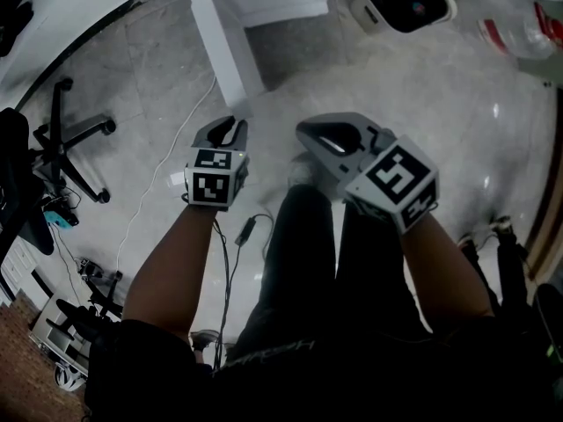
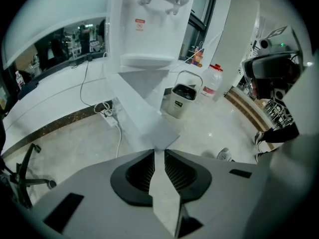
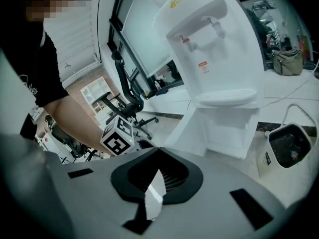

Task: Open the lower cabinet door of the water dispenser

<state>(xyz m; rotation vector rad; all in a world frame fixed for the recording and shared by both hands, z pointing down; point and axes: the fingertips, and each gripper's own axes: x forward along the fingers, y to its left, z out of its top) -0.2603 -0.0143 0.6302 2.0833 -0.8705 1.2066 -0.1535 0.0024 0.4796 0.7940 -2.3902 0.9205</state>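
The water dispenser (image 3: 219, 59) is seen with its lower cabinet door (image 2: 142, 108) swung outward. The door's free edge is pinched between the narrowly parted jaws of the left gripper (image 2: 157, 156). The right gripper (image 3: 157, 176) is held closed and empty, apart from the door.

Floor (image 1: 440, 104): pale, glossy stone-look tile with mirror-like glare spots; a dark strip (image 2: 60, 126) runs along the wall base.

Items standing directly on it:
- White water dispenser (image 2: 149, 29), upright.
- White bin (image 2: 180, 101) with dark opening and wire handle, just beside the dispenser.
- Clear jug (image 2: 211, 81), red cap, upright, near the bin.
- White power strip (image 2: 110, 114) with cables, close to the dispenser's foot.
- Office chair base (image 1: 75, 143), well apart.
- Loose black cable (image 1: 251, 227).
- The person's grey shoe (image 1: 303, 170).
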